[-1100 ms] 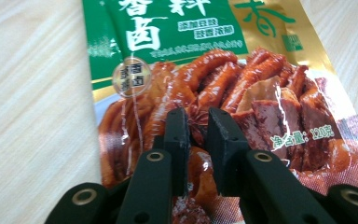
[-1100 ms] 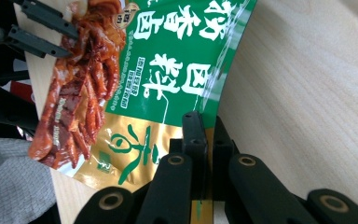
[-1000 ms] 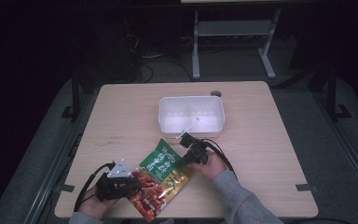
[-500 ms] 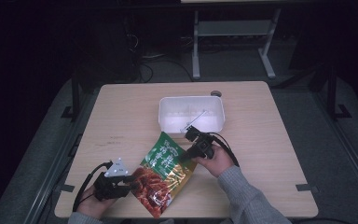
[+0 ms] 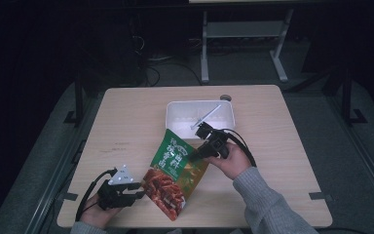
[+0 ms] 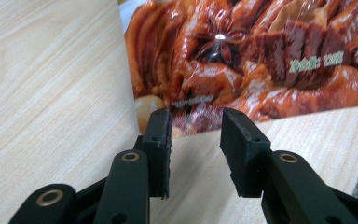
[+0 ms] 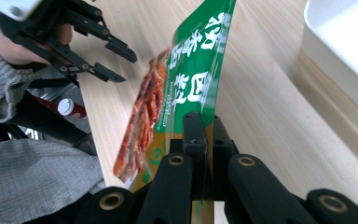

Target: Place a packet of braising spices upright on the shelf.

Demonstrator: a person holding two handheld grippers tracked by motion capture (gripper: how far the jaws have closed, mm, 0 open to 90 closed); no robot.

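Now the right gripper (image 5: 195,157) pinches the edge of the green-and-red snack pouch (image 5: 174,174), tilted up off the wooden table (image 5: 126,122) at 7 o'clock from the white tray (image 5: 200,108). At the pouch's 8 o'clock, the left gripper (image 5: 137,187) has just been opening; its jaws stand apart, off the pouch's lower edge.

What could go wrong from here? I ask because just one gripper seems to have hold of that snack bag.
The right gripper pinches only the edge of the snack bag, so the bag may slip or swing. The left gripper has just been opening, its pads off the bag's lower end, which may drag on the table. Swinging, it might miss the white bin.
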